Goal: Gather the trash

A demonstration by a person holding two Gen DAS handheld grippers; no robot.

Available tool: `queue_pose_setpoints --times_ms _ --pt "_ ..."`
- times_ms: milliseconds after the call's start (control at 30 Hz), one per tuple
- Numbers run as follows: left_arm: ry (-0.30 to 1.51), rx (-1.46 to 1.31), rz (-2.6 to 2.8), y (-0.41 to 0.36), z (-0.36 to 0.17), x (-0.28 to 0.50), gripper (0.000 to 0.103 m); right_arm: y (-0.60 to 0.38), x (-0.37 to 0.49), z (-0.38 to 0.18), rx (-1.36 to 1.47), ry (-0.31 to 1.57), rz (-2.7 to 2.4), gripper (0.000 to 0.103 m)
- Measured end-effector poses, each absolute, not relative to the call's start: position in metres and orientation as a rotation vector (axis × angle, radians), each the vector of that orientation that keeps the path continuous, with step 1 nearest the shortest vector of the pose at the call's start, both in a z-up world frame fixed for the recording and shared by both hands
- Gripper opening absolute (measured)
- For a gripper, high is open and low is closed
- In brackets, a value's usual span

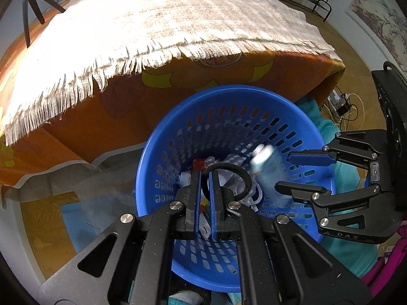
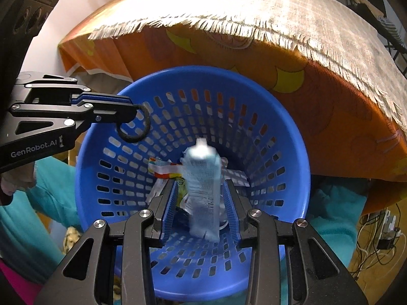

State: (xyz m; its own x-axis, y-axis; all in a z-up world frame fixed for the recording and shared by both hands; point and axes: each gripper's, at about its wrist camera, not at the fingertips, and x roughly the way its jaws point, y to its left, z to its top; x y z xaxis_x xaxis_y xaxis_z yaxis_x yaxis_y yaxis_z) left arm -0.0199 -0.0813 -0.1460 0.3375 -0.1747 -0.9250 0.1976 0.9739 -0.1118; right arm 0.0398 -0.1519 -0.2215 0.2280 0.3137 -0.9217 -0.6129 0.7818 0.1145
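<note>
We see the left hand-held gripper pinched nearly closed on a black hair tie, whose loop hangs over the mouth of the blue basket. The right hand-held gripper stands wide open, touching nothing. Between its fingers a light-blue tube, motion-blurred, sits inside the basket above wrappers and paper scraps at the bottom. The basket is just beside the counter, draped in orange cloth under a fringed white cloth.
</note>
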Motion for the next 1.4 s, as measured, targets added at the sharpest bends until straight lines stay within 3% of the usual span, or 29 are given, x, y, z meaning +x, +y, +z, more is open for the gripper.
queue_pose_setpoints --times_ms 100,167,333,533,733,867,1400 --pt "1.204 0.022 -0.240 -0.081 -0.146 -0.020 0.016 -0.152 0.039 -0.223 -0.294 1.184 0.650 0.035" --pt "1.196 0.024 -0.238 -0.081 -0.145 -0.021 0.031 -0.153 0.039 -0.223 -0.292 1.183 0.648 0.035" --pt "1.193 0.023 -0.233 -0.079 -0.143 -0.020 0.032 -0.155 0.038 -0.222 -0.287 1.182 0.642 0.035" --pt "1.180 0.027 -0.215 -0.079 -0.140 -0.021 0.053 -0.160 0.039 -0.217 -0.283 1.178 0.630 0.040" --pt "1.171 0.019 -0.212 -0.077 -0.136 -0.020 0.056 -0.164 0.041 -0.210 -0.273 1.159 0.615 0.045" --pt "1.159 0.009 -0.213 -0.076 -0.130 -0.019 0.059 -0.165 0.041 -0.203 -0.270 1.135 0.601 0.056" --pt "1.050 -0.023 -0.206 -0.072 -0.084 -0.011 0.059 -0.177 0.048 -0.158 -0.219 1.027 0.545 0.059"
